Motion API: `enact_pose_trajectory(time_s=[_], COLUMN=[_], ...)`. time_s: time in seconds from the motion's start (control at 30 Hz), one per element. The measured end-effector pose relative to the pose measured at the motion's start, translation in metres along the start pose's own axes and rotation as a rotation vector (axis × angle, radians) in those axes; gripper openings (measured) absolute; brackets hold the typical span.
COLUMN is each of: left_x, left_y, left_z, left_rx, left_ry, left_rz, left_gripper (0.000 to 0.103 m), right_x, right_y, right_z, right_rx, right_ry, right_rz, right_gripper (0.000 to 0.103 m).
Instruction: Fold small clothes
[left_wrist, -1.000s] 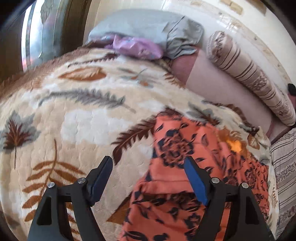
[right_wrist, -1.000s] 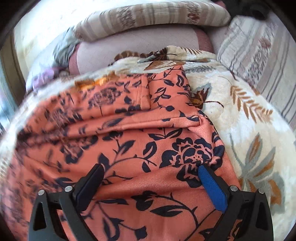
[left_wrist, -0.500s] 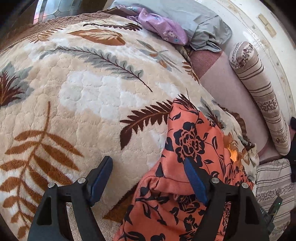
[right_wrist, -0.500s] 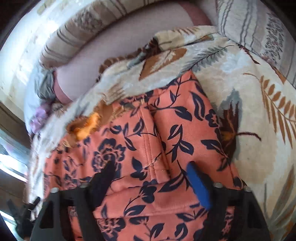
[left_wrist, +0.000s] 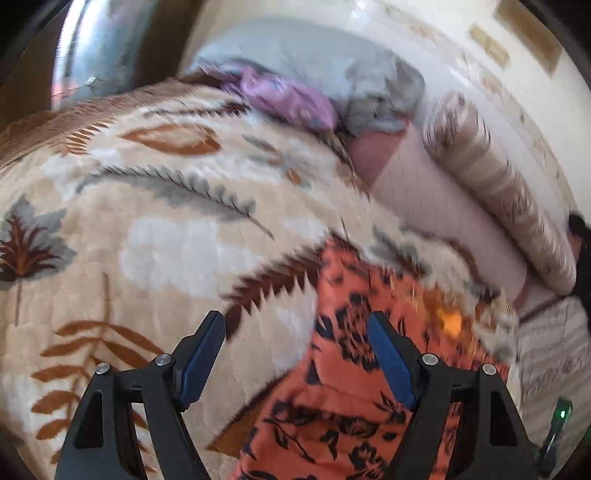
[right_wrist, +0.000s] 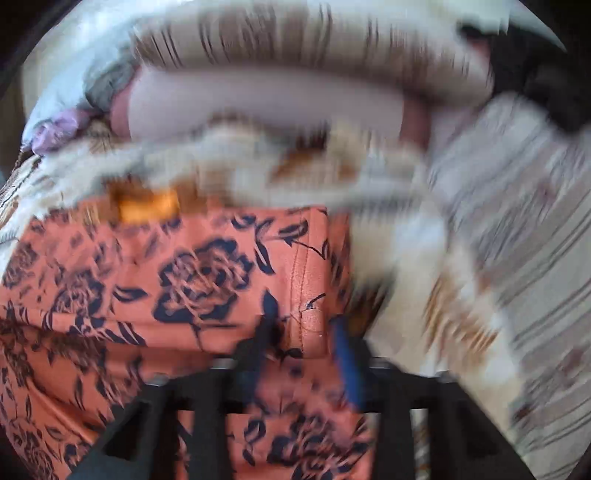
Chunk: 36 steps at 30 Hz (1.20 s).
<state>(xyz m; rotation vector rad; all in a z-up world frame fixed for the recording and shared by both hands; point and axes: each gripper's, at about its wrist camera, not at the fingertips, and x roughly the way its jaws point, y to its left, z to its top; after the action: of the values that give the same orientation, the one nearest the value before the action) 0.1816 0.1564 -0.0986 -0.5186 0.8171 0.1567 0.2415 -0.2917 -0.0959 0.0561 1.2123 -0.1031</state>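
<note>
The leaf-patterned blanket (left_wrist: 155, 236) covers the bed and serves as the folding surface; everything else is placed against it. Along its far edge lie a striped bolster (left_wrist: 495, 192) and a heap of grey and lilac clothes (left_wrist: 314, 88), apparently waiting their turn. The orange floral garment (right_wrist: 147, 295) lies on the blanket's near right part, spread fairly flat with a stitched seam and at least one layer lying over another, so the folding looks begun but not finished; how many folds are in, the blurred frames do not settle. The left gripper (left_wrist: 295, 354) hangs over the blanket at the garment's left edge, jaws spread wide and nothing in them. The right gripper (right_wrist: 304, 350) is over the garment near its seam, its jaws opening; a strip of cloth sits between them, but the blur hides whether the pads press on it. Left to do, I judge: finish this piece, then the heap.
</note>
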Motion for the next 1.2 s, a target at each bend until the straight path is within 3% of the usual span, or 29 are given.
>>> enact_pose_trajectory(time_s=[0.07, 0.17, 0.23, 0.3, 0.37, 0.43, 0.5, 0.53, 0.57, 0.6, 0.67, 0.7, 0.77, 0.8, 0.83, 0.87, 0.93, 1.0, 1.07, 1.13, 1.2], left_x=[0.036, 0.033, 0.027, 0.024, 0.032, 0.033, 0.021, 0.006, -0.008, -0.021, -0.029, -0.022, 0.013, 0.036, 0.049, 0.042, 0.035, 0.029, 0.034, 0.037, 0.034], left_y=[-0.01, -0.019, -0.012, 0.0, 0.009, 0.006, 0.002, 0.001, -0.003, -0.007, -0.019, -0.023, -0.029, -0.026, -0.022, -0.024, -0.027, -0.02, -0.012, -0.009, -0.014], left_z=[-0.017, -0.023, -0.017, -0.012, -0.011, -0.012, -0.01, -0.01, -0.008, -0.008, -0.005, -0.005, -0.012, -0.019, -0.025, -0.026, -0.022, -0.018, -0.017, -0.019, -0.02], left_rx=[0.099, 0.155, 0.107, 0.052, 0.012, 0.028, 0.02, 0.014, 0.019, 0.035, 0.08, 0.104, 0.149, 0.157, 0.148, 0.161, 0.148, 0.071, 0.008, 0.012, 0.041], left_ry=[0.161, 0.071, 0.044, 0.012, 0.05, 0.032, -0.012, -0.068, -0.138, -0.2, -0.237, -0.19, 0.001, 0.122, 0.172, 0.099, 0.096, 0.092, 0.111, 0.107, 0.1], left_rz=[0.067, 0.151, 0.165, 0.202, 0.205, 0.22, 0.194, 0.17, 0.153, 0.139, 0.102, 0.069, 0.068, 0.101, 0.114, 0.121, 0.132, 0.066, 0.086, 0.078, 0.092], left_gripper=[0.079, 0.079, 0.079, 0.079, 0.079, 0.079, 0.079, 0.079, 0.079, 0.079, 0.08, 0.08, 0.08, 0.08, 0.08, 0.08, 0.08, 0.08, 0.082, 0.082, 0.082], right_x=[-0.002, -0.029, -0.056, -0.076, -0.075, -0.047, 0.005, 0.02, 0.009, 0.001, -0.013, -0.021, -0.021, -0.009, 0.012, 0.022, 0.001, -0.023, -0.053, -0.07, -0.08], right_y=[-0.011, -0.021, -0.021, -0.02, -0.013, -0.005, 0.002, -0.001, 0.001, 0.006, 0.02, 0.027, 0.03, 0.029, 0.025, 0.017, 0.02, 0.029, 0.04, 0.049, 0.054], right_z=[-0.012, -0.005, 0.008, 0.019, 0.025, 0.02, 0.008, 0.001, -0.001, 0.0, 0.006, 0.01, 0.014, 0.014, 0.012, 0.008, 0.004, -0.005, -0.03, -0.062, -0.093], right_rx=[0.07, 0.117, 0.125, 0.143, 0.181, 0.228, 0.263, 0.296, 0.3, 0.288, 0.218, 0.174, 0.14, 0.162, 0.204, 0.232, 0.232, 0.172, 0.074, -0.008, -0.052], right_ry=[-0.036, -0.103, -0.194, -0.268, -0.271, -0.199, -0.014, 0.001, -0.076, -0.089, -0.112, -0.147, -0.191, -0.169, -0.086, -0.061, -0.131, -0.188, -0.325, -0.429, -0.467], right_rz=[0.035, 0.089, 0.111, 0.198, 0.341, 0.446, 0.397, 0.4, 0.396, 0.383, 0.389, 0.375, 0.369, 0.368, 0.345, 0.357, 0.328, 0.317, 0.167, 0.029, -0.041], right_gripper=[0.078, 0.078, 0.078, 0.08, 0.092, 0.094, 0.093, 0.092, 0.092, 0.092, 0.092, 0.092, 0.092, 0.092, 0.092, 0.092, 0.092, 0.092, 0.092, 0.092, 0.092])
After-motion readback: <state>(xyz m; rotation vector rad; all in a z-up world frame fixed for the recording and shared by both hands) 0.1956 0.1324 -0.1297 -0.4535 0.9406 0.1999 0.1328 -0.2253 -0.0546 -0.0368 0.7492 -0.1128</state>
